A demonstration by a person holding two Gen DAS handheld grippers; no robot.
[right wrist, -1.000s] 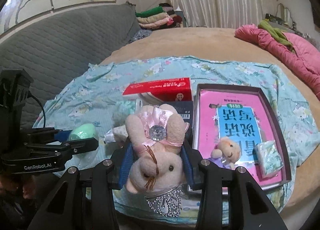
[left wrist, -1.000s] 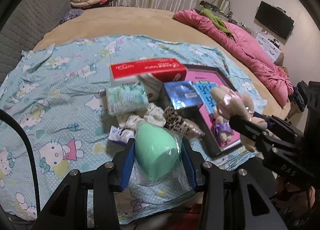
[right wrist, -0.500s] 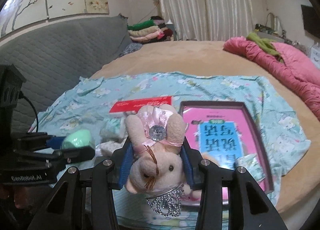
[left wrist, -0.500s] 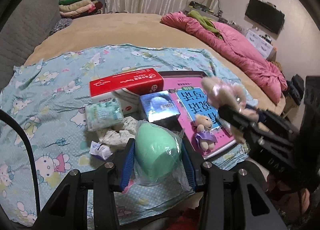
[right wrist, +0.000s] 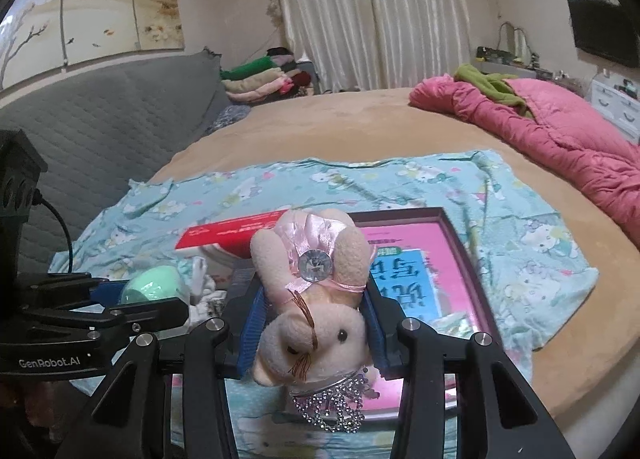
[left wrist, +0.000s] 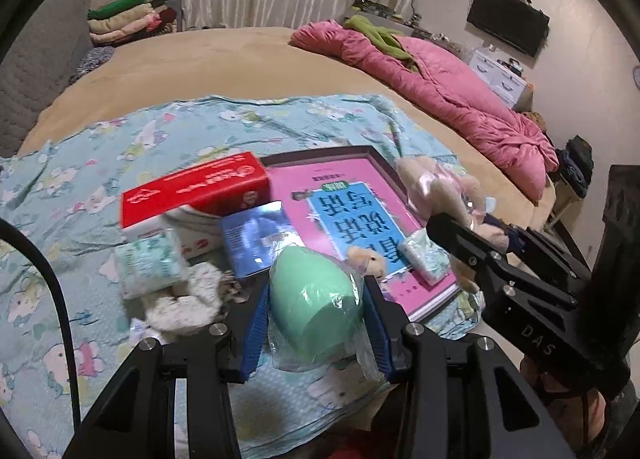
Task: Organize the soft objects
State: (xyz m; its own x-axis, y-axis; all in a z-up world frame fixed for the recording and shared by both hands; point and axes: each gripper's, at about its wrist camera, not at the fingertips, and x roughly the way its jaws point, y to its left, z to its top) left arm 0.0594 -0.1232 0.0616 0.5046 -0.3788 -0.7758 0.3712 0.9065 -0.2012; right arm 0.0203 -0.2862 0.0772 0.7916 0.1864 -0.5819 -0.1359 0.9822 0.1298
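Note:
My left gripper [left wrist: 316, 319] is shut on a mint green sponge egg in clear wrap [left wrist: 314, 299], held above the patterned sheet [left wrist: 80, 163]. My right gripper [right wrist: 314, 323] is shut on a cream plush bear in a pink dress [right wrist: 314, 287], upside down, with a beaded crown hanging under it. In the left wrist view the right gripper [left wrist: 476, 235] and its bear [left wrist: 436, 187] hang at the right over the pink book tray [left wrist: 344, 187]. A small plush doll [left wrist: 366, 257] and a tissue pack [left wrist: 424, 255] lie on that tray.
On the sheet lie a red tissue box [left wrist: 196, 191], a blue box [left wrist: 256, 235], a green tissue pack [left wrist: 150, 267] and white cloth pieces [left wrist: 188, 299]. A pink quilt [left wrist: 440, 87] lies at the bed's far right, folded clothes [left wrist: 124, 19] at the back, a grey headboard [right wrist: 100, 119] to the left.
Both grippers rose and drew back from the pile with their loads still held. In the left wrist view the items on the sheet slid left and the tray came nearer the centre.

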